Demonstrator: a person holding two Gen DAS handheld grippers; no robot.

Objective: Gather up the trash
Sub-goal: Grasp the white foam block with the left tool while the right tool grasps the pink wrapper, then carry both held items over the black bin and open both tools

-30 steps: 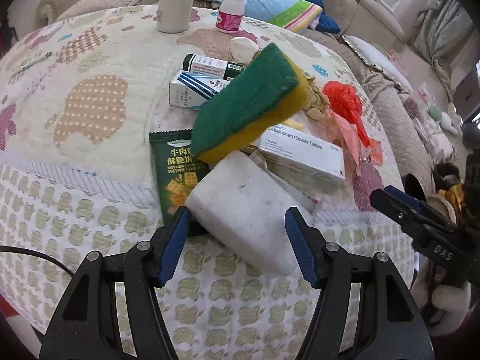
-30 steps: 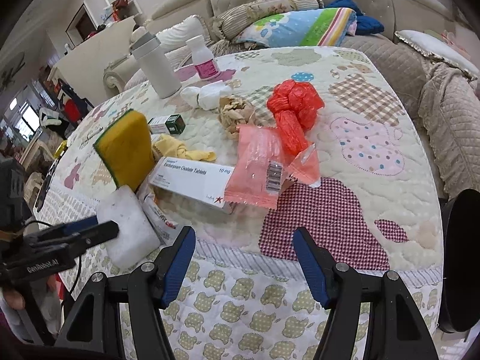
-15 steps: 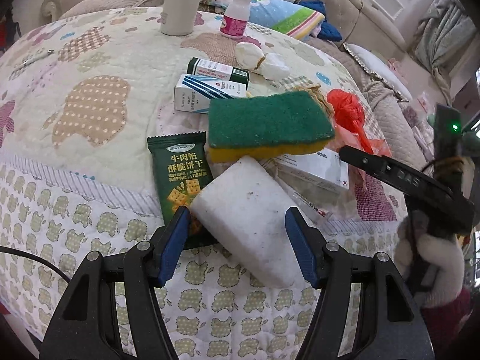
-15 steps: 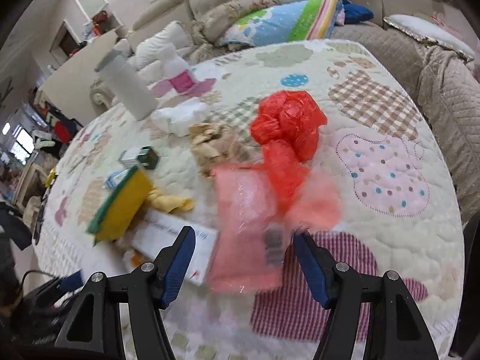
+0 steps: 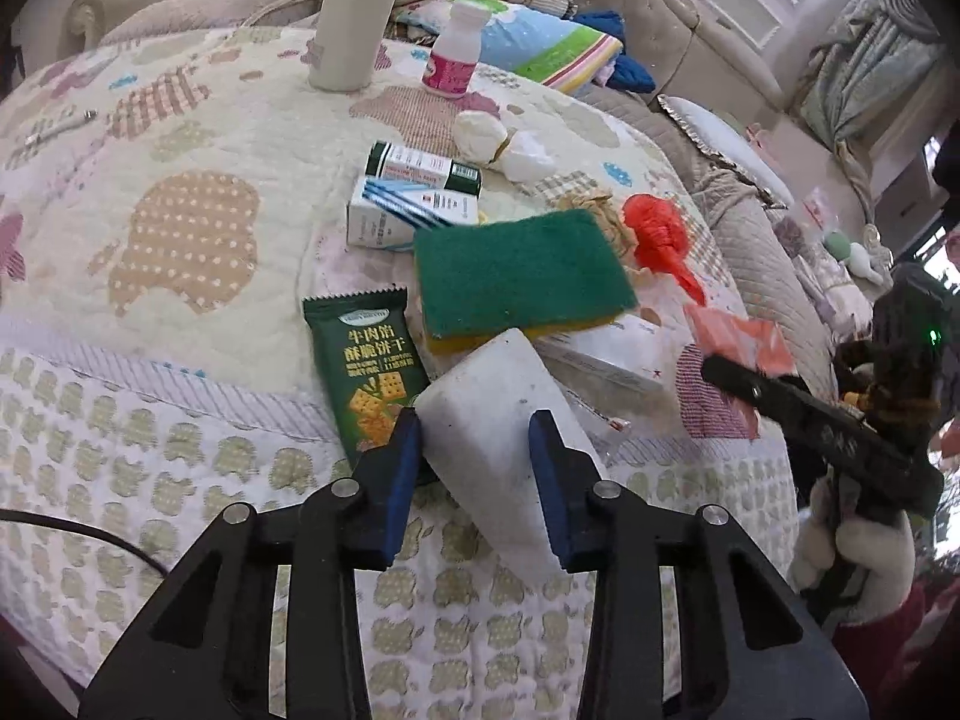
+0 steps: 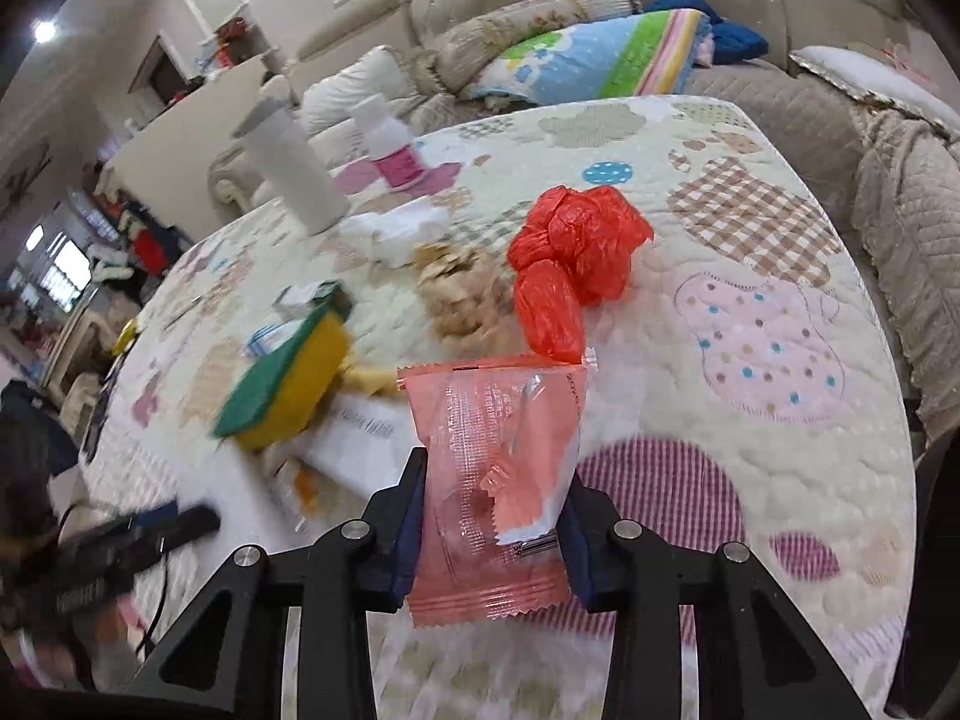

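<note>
My right gripper is clenched on the pink wrapper, held at the table's near edge just in front of the red plastic bag. My left gripper has both pads pressed against the white foam block. That block touches the green-topped sponge behind it, with the green biscuit packet to its left, well left of the red bag.
</note>
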